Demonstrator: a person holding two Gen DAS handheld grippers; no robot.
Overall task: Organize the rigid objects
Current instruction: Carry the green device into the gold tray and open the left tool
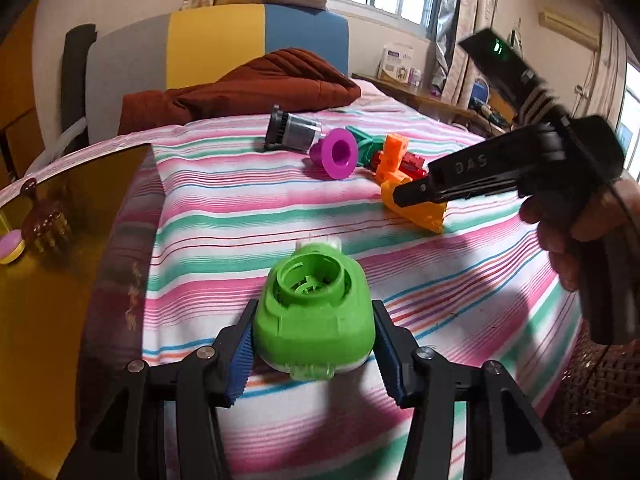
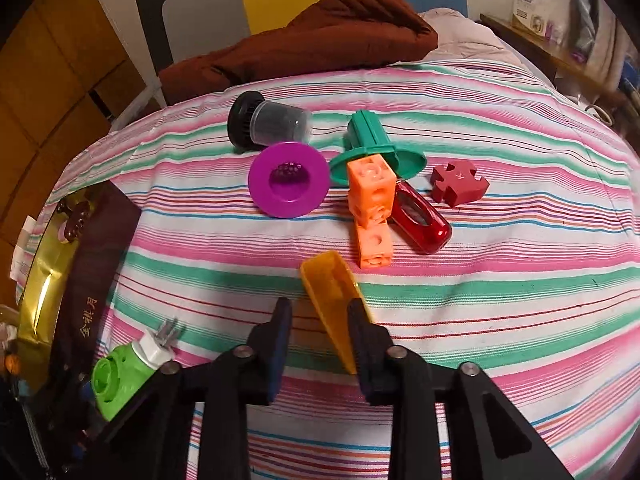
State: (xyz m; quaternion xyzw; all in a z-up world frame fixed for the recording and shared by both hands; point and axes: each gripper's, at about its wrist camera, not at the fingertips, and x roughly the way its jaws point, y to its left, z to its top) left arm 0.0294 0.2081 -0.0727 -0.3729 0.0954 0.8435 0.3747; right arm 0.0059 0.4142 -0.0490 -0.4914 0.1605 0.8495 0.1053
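Observation:
My left gripper [image 1: 314, 320] is shut on a green plastic cap-like piece [image 1: 314, 316], holding it by its sides just above the striped sheet; it also shows in the right wrist view [image 2: 120, 376]. My right gripper [image 2: 320, 312] has its jaws around a yellow wedge [image 2: 332, 300] on the sheet; I cannot tell whether they press on it. From the left wrist view the right gripper [image 1: 404, 196] sits at the wedge [image 1: 424, 212]. Behind lie a purple funnel [image 2: 289, 179], orange cubes [image 2: 370, 208], a red capsule [image 2: 420, 220], a dark red cross block [image 2: 460, 182], a teal piece [image 2: 374, 144] and a black-capped clear cup [image 2: 268, 124].
A gold-lined box [image 1: 60, 280] stands at the bed's left edge, with a brown comb [image 1: 44, 220] and a pink disc [image 1: 10, 246] inside. A brown quilt [image 1: 248, 88] lies at the back. A desk with boxes [image 1: 396, 64] stands at the right.

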